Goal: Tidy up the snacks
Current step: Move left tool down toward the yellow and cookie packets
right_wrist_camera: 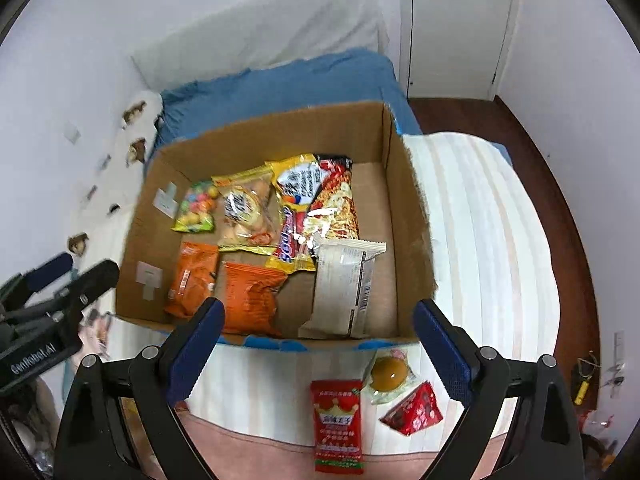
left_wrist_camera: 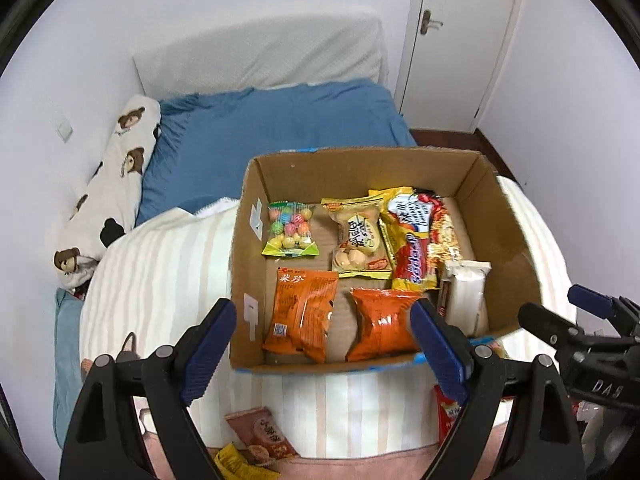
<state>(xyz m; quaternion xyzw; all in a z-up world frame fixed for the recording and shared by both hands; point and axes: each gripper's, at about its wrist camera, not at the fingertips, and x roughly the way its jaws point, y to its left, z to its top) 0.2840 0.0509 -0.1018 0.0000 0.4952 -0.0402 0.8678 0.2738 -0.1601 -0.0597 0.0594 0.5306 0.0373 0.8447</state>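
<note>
Snacks fill the cardboard box on the bed, and with both grippers hanging wide and empty, I'd drop the right one squarely over the red packet outside.

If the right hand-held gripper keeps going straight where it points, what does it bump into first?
Probably the cardboard box, around its near edge, or the white packet just inside. The right hand-held gripper is open and empty; depth is unclear.

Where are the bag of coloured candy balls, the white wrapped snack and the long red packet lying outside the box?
bag of coloured candy balls [left_wrist_camera: 289, 229], left wrist view, on its clear middle.
white wrapped snack [right_wrist_camera: 343, 285], right wrist view, on its printed face.
long red packet [right_wrist_camera: 338, 424], right wrist view, on its centre.
</note>
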